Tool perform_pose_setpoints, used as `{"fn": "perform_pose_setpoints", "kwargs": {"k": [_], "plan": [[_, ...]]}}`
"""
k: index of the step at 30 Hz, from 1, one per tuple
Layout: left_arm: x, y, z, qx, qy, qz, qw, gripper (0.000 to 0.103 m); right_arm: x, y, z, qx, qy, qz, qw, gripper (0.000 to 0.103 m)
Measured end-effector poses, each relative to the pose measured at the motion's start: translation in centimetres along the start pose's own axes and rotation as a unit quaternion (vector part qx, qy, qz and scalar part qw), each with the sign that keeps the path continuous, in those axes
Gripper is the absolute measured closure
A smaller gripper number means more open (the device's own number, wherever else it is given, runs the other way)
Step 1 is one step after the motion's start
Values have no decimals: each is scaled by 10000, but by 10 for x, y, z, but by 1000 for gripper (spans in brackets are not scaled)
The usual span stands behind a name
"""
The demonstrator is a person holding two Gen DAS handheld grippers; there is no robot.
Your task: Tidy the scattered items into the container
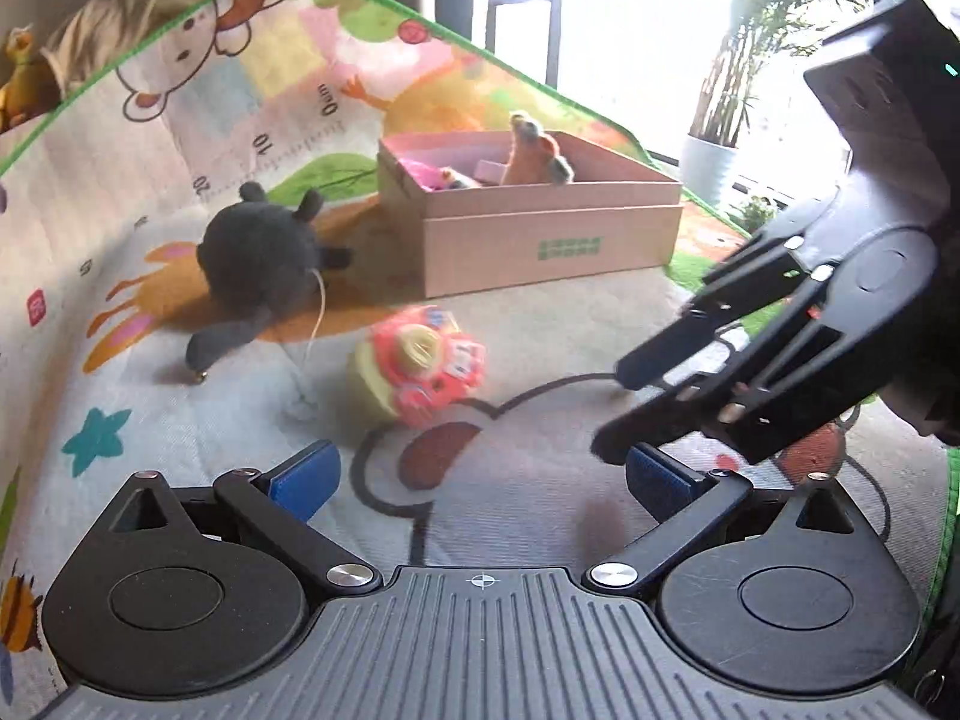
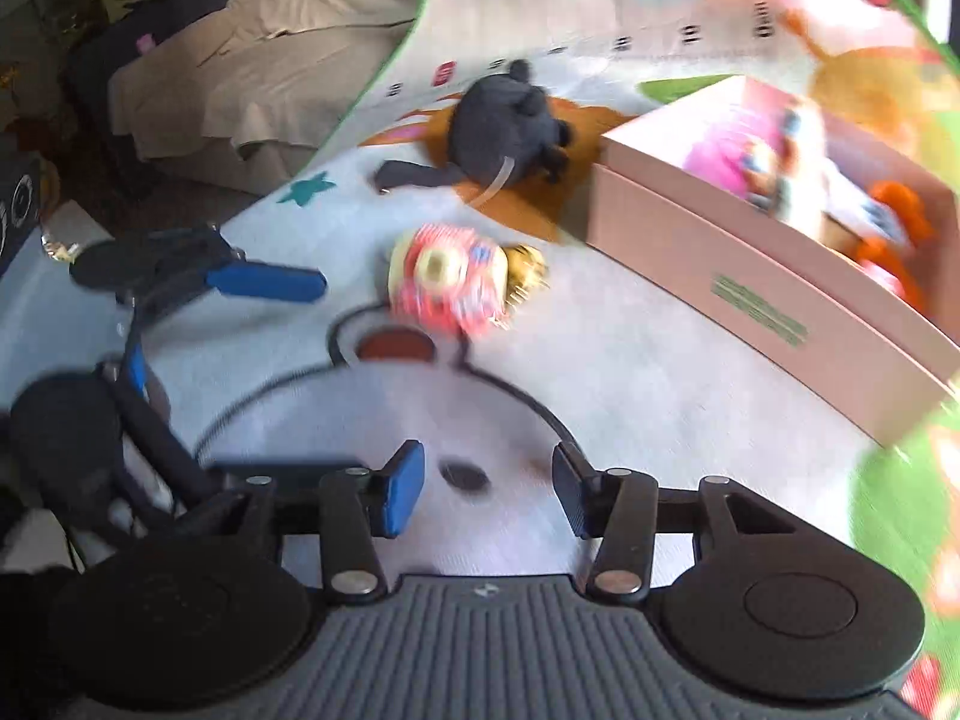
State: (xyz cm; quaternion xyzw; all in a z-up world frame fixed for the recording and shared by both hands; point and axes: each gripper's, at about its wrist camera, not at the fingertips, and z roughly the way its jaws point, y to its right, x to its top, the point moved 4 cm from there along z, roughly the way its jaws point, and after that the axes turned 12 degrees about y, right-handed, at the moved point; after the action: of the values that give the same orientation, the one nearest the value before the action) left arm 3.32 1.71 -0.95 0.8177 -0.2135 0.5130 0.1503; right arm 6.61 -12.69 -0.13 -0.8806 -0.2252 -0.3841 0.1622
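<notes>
A pink and yellow round toy (image 1: 414, 372) (image 2: 450, 282) lies on the play mat (image 1: 516, 330), a little ahead of both grippers. Further back, a grey plush (image 1: 264, 258) (image 2: 510, 120) lies beside a pink cardboard box (image 1: 528, 222) (image 2: 750, 276). The box holds an orange plush (image 1: 534, 156) and other pink toys. My left gripper (image 1: 483, 480) (image 2: 198, 324) is open and empty, low over the mat. My right gripper (image 2: 486, 495) (image 1: 612, 411) also has its jaws apart with nothing between them, and it sits to the right of the round toy.
The cartoon mat has a green border (image 1: 120, 54). A beige cloth-covered couch (image 2: 240, 90) stands beyond the mat's left edge. A yellow duck toy (image 1: 18, 78) sits at the far left, and a potted plant (image 1: 714, 162) stands by the bright window.
</notes>
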Motion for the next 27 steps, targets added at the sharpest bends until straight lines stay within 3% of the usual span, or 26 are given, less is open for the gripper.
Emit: {"fn": "perform_pose_setpoints", "kwargs": {"k": [3,5,10,14,19,21,25,27], "plan": [[5,-1,5,251,69,-177,9995,0,-13,12,-17,-212,244,370,9988,37],[10,-2,13,411,146,-238,9988,0,-23,20,-26,-372,421,676,9961,19],[20,-11,31,742,148,-285,9967,0,-39,30,-34,-272,713,1248,9892,0],[24,-25,38,1014,45,-438,9939,0,-39,27,-32,-445,833,1379,9859,0],[24,-40,39,1342,-80,-562,9893,0,-32,6,-15,-863,512,566,9933,0],[23,-45,37,1421,-118,-557,9882,0,-26,-3,-7,-811,476,258,9952,0],[24,-61,25,1640,-37,-673,9842,0,-1,-14,4,-789,968,229,9919,0],[26,-72,15,1730,84,-860,9811,0,14,-19,14,-757,1134,143,9906,7]]}}
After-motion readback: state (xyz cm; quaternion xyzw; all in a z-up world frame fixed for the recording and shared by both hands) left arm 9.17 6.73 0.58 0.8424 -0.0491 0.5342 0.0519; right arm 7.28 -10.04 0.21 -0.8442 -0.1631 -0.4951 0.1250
